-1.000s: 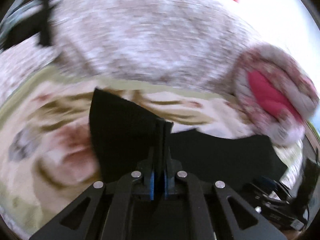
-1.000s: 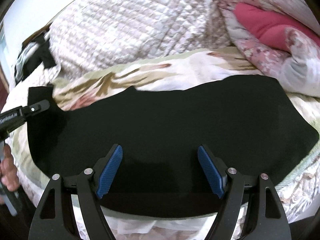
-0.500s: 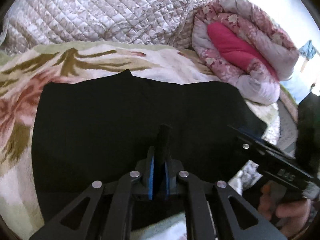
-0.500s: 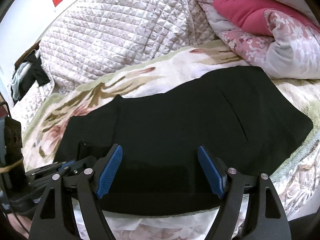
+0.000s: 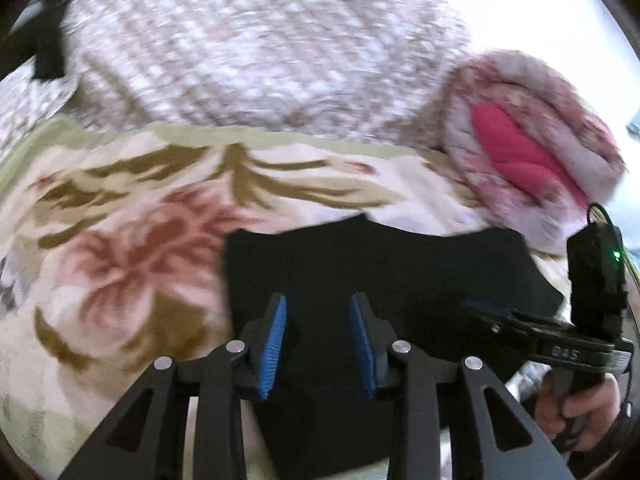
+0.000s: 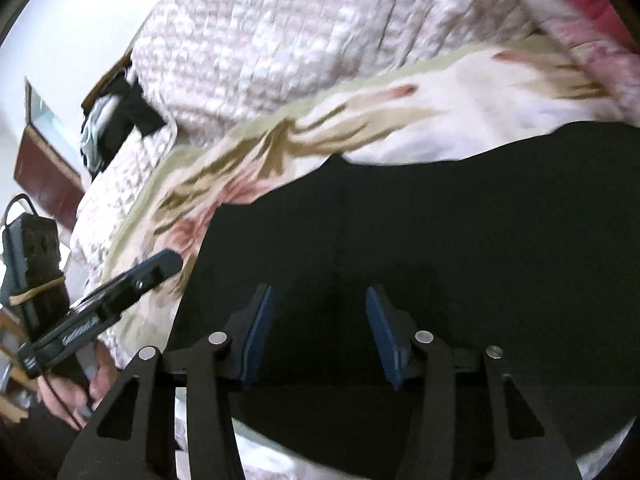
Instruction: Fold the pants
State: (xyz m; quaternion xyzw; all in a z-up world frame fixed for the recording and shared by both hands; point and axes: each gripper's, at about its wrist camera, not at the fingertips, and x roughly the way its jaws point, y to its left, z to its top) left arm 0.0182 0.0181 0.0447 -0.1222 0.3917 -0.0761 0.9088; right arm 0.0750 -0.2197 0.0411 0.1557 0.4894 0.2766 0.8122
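The black pants (image 5: 380, 272) lie flat and folded on the floral bedspread (image 5: 132, 240). My left gripper (image 5: 319, 340) hovers over their left part; its jaws are opening and nothing is pinched between the blue pads. In the right wrist view the pants (image 6: 440, 240) fill the lower right. My right gripper (image 6: 320, 332) sits low over their near edge, its jaws closing, with only flat cloth beneath them. Each gripper shows in the other's view: the right gripper (image 5: 486, 312) over the pants' right side, the left gripper (image 6: 160, 266) at their left edge.
A white quilted cover (image 5: 260, 52) is heaped behind the bedspread. A rolled floral duvet with a pink lining (image 5: 520, 148) lies at the back right. Dark clothes (image 6: 116, 120) sit on the bed's far left. A hand (image 5: 580, 408) holds the right gripper's handle.
The left gripper, shut on a pinch of black cloth before, has let go and opened. The right gripper's jaws have narrowed. Both views have swung left along the pants.
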